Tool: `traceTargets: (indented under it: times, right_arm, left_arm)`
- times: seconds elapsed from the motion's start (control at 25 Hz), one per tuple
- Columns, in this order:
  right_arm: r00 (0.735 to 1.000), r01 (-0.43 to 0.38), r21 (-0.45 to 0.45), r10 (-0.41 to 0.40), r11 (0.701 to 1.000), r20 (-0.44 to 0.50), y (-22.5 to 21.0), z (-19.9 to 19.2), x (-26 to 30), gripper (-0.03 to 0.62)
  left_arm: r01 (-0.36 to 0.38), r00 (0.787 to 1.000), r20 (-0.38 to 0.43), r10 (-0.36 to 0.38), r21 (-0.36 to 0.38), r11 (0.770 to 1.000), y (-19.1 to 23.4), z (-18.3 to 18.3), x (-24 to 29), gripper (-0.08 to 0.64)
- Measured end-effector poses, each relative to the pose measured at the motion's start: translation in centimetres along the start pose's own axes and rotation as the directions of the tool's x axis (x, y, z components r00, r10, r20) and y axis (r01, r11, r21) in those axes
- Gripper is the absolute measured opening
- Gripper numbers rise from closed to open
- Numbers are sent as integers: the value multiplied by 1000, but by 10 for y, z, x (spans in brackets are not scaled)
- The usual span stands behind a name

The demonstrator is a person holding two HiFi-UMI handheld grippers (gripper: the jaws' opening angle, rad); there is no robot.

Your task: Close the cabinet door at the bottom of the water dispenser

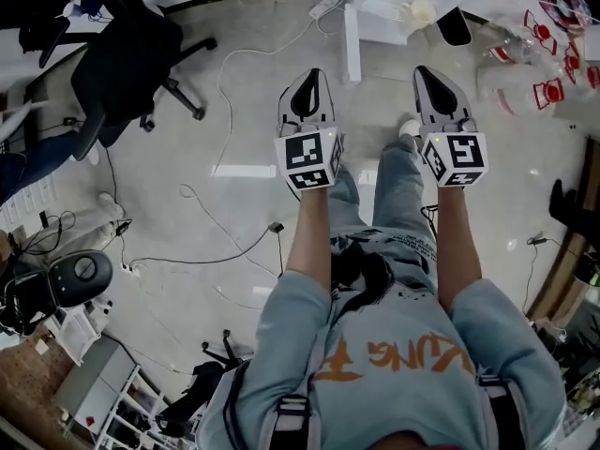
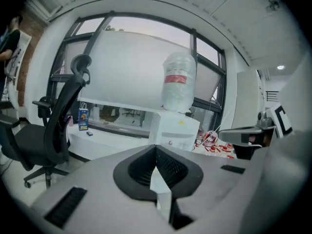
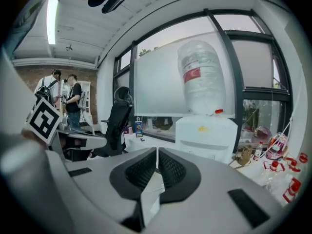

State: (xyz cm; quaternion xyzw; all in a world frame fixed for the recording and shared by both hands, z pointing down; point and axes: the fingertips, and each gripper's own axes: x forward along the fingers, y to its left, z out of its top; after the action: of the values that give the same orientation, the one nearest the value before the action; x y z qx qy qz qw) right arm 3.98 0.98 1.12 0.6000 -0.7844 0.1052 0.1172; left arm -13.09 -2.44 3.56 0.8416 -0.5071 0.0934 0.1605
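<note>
The water dispenser [image 3: 207,135] stood against the window wall with a large clear bottle [image 3: 201,77] upended on top of it; both grippers were in front of the dispenser, side by side and short of it, touching nothing. The left gripper [image 1: 310,75] had its jaws brought together with nothing between them; the right gripper [image 1: 424,71] was the same, jaws met tip to tip and empty. The cabinet door belonged at the foot of the dispenser, but the gripper views hid that part behind the grippers' own bodies; in the head view a narrow white panel [image 1: 352,45] stuck out edge-on from the dispenser's front toward the person, and whether it was the door could not be told for certain. A black office chair [image 1: 122,68] stood well to the dispenser's left; a white cable [image 1: 225,92] trailed over the floor between chair and dispenser; clear bottles with red labels [image 1: 544,92] lay heaped to the dispenser's right.
</note>
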Motion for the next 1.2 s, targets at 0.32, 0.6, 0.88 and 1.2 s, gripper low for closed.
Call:
traceTargets:
  times: [0.32,0.6,0.88,1.2]
  right_arm:
    - [987,-105,4,105,994,-120,-2,-132,72,32]
    - [973,-125,30,129,992,-191,4,-220,92,32]
    - [966,-97,72,111,993,-233,27,-296,109,33]
    - [960,-37,115,67,993,-272,48,-380,120,34]
  left_arm:
    - [-62,992,-112,59,-24,998,37,-139,60,11]
    - [-16,984,-180,14,-11,1000,36,-215,80,11]
    - [66,970,-237,-58,25,998,42,-277,95,11]
    - [91,949,-303,-82,16,996,57,-347,88,11]
